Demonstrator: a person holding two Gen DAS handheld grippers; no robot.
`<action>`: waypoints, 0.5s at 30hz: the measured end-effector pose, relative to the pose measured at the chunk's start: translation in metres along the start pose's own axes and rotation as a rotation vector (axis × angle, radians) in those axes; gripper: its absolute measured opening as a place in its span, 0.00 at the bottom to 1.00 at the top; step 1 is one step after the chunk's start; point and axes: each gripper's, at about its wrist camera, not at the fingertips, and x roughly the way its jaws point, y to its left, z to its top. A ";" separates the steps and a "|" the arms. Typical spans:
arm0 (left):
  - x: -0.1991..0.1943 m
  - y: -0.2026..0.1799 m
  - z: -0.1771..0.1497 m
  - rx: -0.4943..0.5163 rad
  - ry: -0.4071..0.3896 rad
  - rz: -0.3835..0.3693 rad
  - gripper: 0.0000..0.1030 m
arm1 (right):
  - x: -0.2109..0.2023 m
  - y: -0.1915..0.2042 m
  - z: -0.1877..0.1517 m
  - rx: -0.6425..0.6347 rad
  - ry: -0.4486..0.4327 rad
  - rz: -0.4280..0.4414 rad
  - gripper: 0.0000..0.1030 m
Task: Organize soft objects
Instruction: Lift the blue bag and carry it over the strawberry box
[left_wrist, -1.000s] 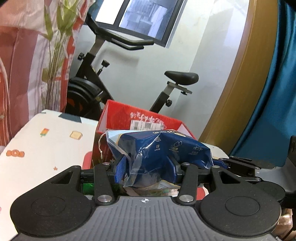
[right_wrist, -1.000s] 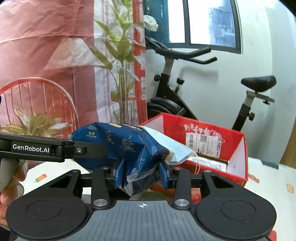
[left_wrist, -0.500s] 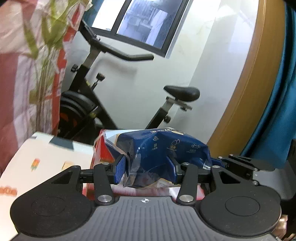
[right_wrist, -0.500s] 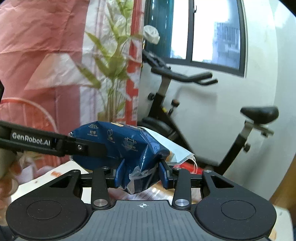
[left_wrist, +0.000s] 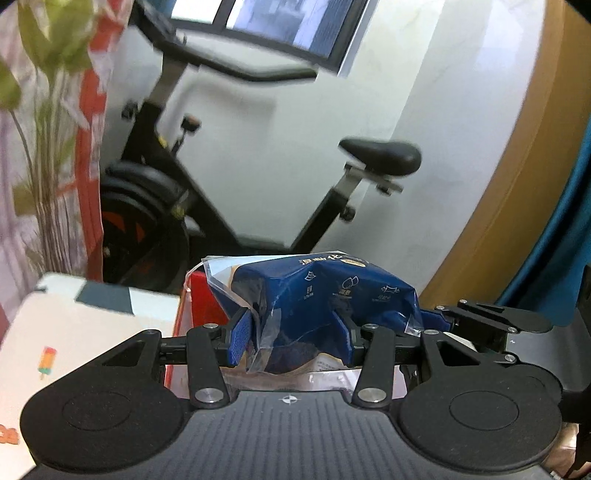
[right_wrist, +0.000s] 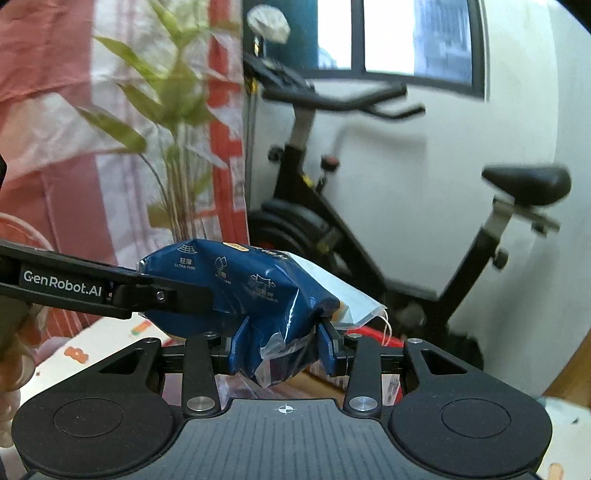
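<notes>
- We read "ULTRA-THIN" on the blue packet (right_wrist: 236, 284), and "GenRobot.AI" on our left gripper (left_wrist: 295, 332) beside it.
- Our left gripper and right gripper (right_wrist: 282, 343) each clamp the packet, above the red box (left_wrist: 199, 299).

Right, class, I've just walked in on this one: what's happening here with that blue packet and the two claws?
A person is holding one soft blue packet with both handheld tools at once. The left claw is clamped on one end and the right claw on the other, so the packet hangs in the air between them. A red box sits just behind and below it, at the edge of a white patterned surface. An exercise bike stands against the wall behind.
</notes>
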 end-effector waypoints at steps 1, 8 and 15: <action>0.010 0.004 0.000 -0.009 0.024 -0.001 0.48 | 0.009 -0.004 -0.003 0.011 0.022 0.003 0.35; 0.068 0.024 -0.008 -0.017 0.178 0.013 0.48 | 0.060 -0.026 -0.022 0.090 0.145 0.020 0.35; 0.101 0.032 -0.010 -0.010 0.252 0.016 0.48 | 0.091 -0.043 -0.032 0.194 0.233 0.018 0.35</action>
